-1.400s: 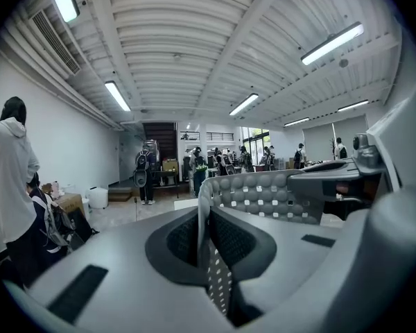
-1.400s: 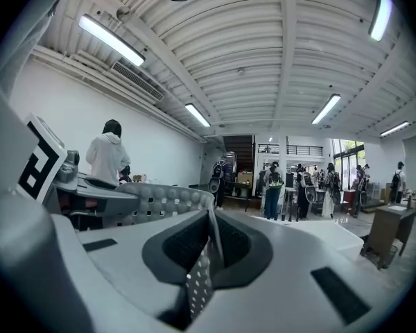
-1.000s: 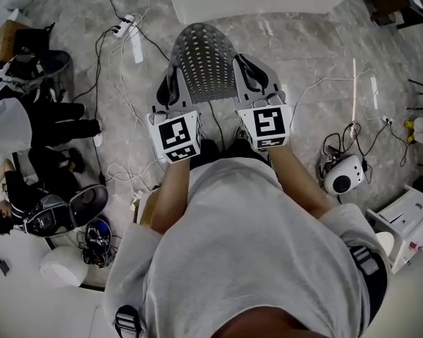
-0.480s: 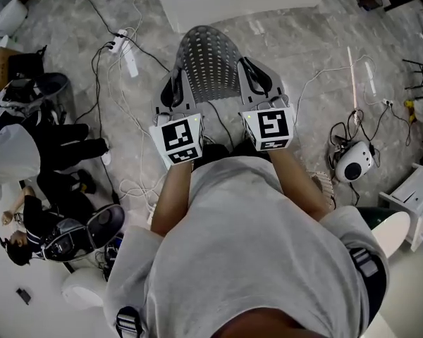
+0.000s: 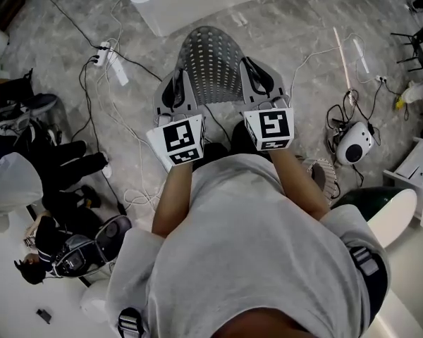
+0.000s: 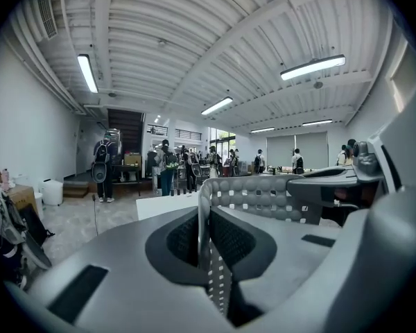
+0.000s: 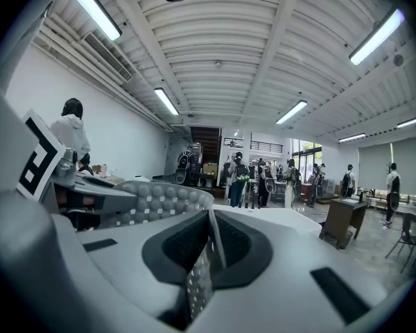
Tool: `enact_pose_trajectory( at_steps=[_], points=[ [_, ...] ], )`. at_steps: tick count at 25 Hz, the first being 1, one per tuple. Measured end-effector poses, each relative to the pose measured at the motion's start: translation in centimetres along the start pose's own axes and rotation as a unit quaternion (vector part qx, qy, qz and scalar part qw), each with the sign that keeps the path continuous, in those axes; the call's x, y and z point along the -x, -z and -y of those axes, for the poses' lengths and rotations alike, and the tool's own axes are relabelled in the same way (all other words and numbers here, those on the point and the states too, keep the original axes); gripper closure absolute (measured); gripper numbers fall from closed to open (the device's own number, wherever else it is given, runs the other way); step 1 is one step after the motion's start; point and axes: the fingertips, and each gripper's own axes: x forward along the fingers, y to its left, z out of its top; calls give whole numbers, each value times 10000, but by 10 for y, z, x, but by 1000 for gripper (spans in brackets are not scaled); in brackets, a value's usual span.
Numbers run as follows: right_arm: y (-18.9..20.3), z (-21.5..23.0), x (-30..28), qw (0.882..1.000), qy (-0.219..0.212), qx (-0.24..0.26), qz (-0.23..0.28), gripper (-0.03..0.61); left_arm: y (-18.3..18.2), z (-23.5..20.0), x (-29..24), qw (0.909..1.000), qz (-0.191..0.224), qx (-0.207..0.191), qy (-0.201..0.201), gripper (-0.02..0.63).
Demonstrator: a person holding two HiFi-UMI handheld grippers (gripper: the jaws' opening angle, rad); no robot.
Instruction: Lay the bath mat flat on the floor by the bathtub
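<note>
The task is partway done: the bath mat (image 5: 209,60) is lifted but not yet laid. In the head view the grey, hole-patterned mat hangs at twelve o'clock from the person, arched between the two grippers and clear of the floor (image 5: 307,51). The left gripper (image 5: 173,90), at eleven o'clock, is clamped narrow on the mat's left edge, and its own view shows the thin sheet pinched between its pads. The right gripper (image 5: 258,76), at one o'clock, pinches the right edge the same way. The white bathtub (image 5: 197,2) lies further out at twelve o'clock, near the mat's far end. What seems left is to lower the mat onto the floor beside the tub, spread it flat and release both edges. Loose cables (image 5: 120,118) trail over the floor at ten o'clock, apart from that spot.
</note>
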Motion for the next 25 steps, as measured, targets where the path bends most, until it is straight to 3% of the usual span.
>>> enact_pose_trajectory(
  at_steps=[11, 25],
  points=[
    [23, 92, -5, 9998, 128, -39, -166, 555, 5, 68, -65, 9995, -222, 68, 215, 591],
    [57, 245, -14, 9983, 311, -411, -267, 555, -6, 174, -179, 9975, -411, -278, 494, 591]
  ],
)
